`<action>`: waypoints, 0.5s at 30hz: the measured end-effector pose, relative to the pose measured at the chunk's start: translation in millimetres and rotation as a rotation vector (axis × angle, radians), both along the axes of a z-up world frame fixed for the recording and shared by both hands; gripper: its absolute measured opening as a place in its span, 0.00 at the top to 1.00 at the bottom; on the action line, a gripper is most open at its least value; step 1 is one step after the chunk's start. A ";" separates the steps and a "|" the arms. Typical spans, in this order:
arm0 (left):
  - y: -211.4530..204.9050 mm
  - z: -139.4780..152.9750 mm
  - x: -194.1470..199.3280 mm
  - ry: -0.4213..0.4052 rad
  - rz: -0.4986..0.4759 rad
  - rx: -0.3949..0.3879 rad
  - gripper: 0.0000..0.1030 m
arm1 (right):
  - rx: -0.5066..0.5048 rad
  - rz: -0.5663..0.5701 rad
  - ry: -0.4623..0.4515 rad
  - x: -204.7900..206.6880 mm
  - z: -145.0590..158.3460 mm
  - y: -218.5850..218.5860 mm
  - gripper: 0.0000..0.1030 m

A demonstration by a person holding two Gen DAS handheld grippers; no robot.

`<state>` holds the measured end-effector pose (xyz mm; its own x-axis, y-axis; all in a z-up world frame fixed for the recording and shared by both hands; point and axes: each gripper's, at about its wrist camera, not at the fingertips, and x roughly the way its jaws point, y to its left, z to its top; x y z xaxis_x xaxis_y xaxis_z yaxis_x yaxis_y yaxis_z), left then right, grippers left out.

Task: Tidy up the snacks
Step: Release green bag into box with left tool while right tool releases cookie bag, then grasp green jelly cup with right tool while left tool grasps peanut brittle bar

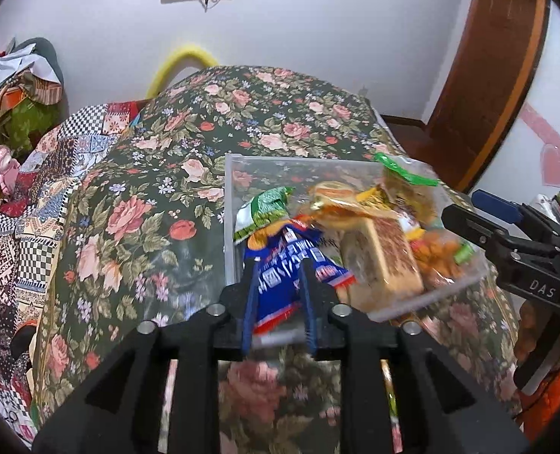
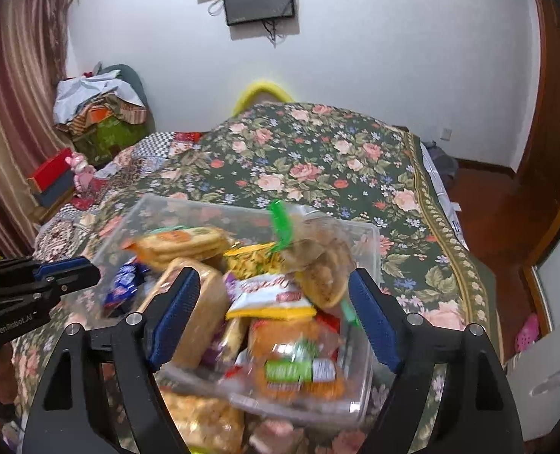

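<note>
A clear plastic bin stands on a floral bedspread and holds several snack packets. Among them are a green packet, a cookie pack and a brown block in clear wrap. My left gripper hovers at the bin's near left corner. A blue packet lies between its fingers, which stand slightly apart from it. My right gripper is open wide over the bin, above a yellow-edged packet and an orange one. A bag with a green clip sits behind.
A bag of pale puffed snacks lies outside the bin, near me. The floral bedspread stretches away behind the bin. A patchwork quilt and a pile of clothes lie to the left. A wooden door is on the right.
</note>
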<state>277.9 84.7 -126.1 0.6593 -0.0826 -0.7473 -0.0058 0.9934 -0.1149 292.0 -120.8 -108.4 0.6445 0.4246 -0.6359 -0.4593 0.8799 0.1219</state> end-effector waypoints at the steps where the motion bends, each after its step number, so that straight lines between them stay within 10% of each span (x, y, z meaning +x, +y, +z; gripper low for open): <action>1: -0.3 2.3 -6.9 -0.012 -0.001 0.000 0.73 | 0.004 0.008 -0.004 -6.3 2.1 -1.7 0.24; 15: -14.4 -5.7 -88.9 -0.025 -0.047 -0.017 0.41 | 0.023 0.092 0.097 -94.3 -33.5 -3.2 0.24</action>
<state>189.0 70.3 -131.8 0.6729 -0.1269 -0.7287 0.0443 0.9903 -0.1316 197.7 -124.0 -141.9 0.5381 0.4941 -0.6829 -0.5226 0.8312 0.1895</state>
